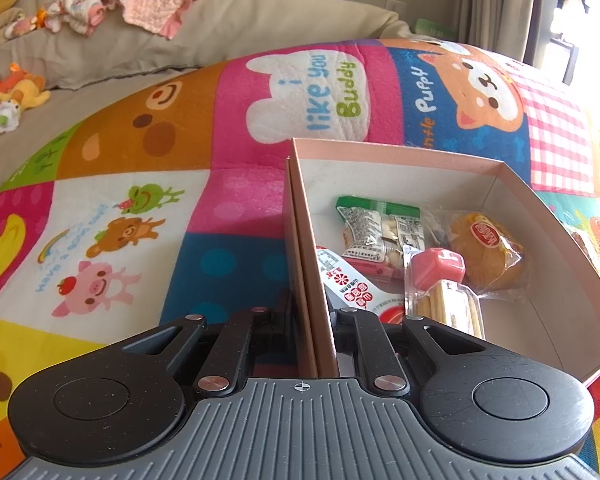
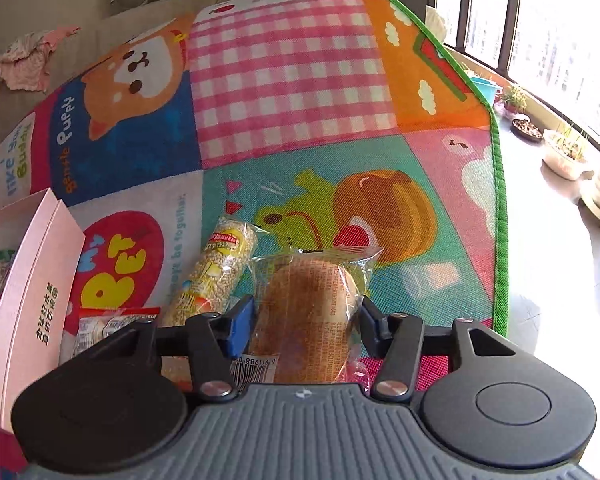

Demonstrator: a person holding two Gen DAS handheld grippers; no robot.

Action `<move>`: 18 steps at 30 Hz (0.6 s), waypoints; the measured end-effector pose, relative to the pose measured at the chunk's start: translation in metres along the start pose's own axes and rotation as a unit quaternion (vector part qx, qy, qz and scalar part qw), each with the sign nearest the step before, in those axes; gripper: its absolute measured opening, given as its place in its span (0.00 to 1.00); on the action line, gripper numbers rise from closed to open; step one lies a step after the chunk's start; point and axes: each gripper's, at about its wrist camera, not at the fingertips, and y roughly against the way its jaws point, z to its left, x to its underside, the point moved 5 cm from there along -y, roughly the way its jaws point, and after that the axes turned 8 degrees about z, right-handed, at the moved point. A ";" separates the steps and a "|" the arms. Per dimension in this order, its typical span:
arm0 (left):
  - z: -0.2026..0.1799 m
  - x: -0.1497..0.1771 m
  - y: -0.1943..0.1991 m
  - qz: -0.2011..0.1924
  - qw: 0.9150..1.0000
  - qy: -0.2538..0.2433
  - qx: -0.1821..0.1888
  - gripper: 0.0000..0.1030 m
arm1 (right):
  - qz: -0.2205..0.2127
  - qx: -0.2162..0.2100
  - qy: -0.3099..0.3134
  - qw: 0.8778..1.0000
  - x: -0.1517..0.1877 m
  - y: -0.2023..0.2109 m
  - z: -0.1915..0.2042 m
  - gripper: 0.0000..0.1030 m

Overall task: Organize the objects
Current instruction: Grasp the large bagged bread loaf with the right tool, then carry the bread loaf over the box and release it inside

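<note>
A pink cardboard box (image 1: 404,156) lies open on the colourful play mat. My left gripper (image 1: 312,320) is shut on the box's left wall. Inside lie several wrapped snacks: a green-topped packet (image 1: 374,228), a round yellow cake (image 1: 486,248), a pink cube (image 1: 434,268), a biscuit stack (image 1: 452,308). In the right wrist view the box (image 2: 36,280) sits at the left. My right gripper (image 2: 306,320) has its fingers on both sides of a wrapped bread bun (image 2: 308,312) on the mat, touching or nearly touching its wrapper. A puffed-grain roll (image 2: 216,268) and a red-edged packet (image 2: 112,324) lie beside it.
The play mat (image 2: 292,80) ends at a green border (image 2: 500,208) on the right, with tiled floor and plant pots (image 2: 564,152) beyond. A beige cushion with baby clothes (image 1: 140,4) and soft toys (image 1: 16,96) lie behind the mat.
</note>
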 end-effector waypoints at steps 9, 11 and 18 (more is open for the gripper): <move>-0.001 0.001 0.001 -0.001 1.000 -0.003 -0.004 0.13 | -0.025 -0.053 0.002 0.998 0.064 0.093 -0.025 0.50; -0.001 0.001 0.001 -0.001 1.000 -0.003 -0.005 0.13 | -0.019 -0.070 0.003 0.997 0.076 0.105 -0.022 0.50; -0.001 0.001 0.001 -0.001 1.000 -0.003 -0.004 0.13 | 0.010 -0.147 0.034 0.988 0.116 0.120 0.023 0.50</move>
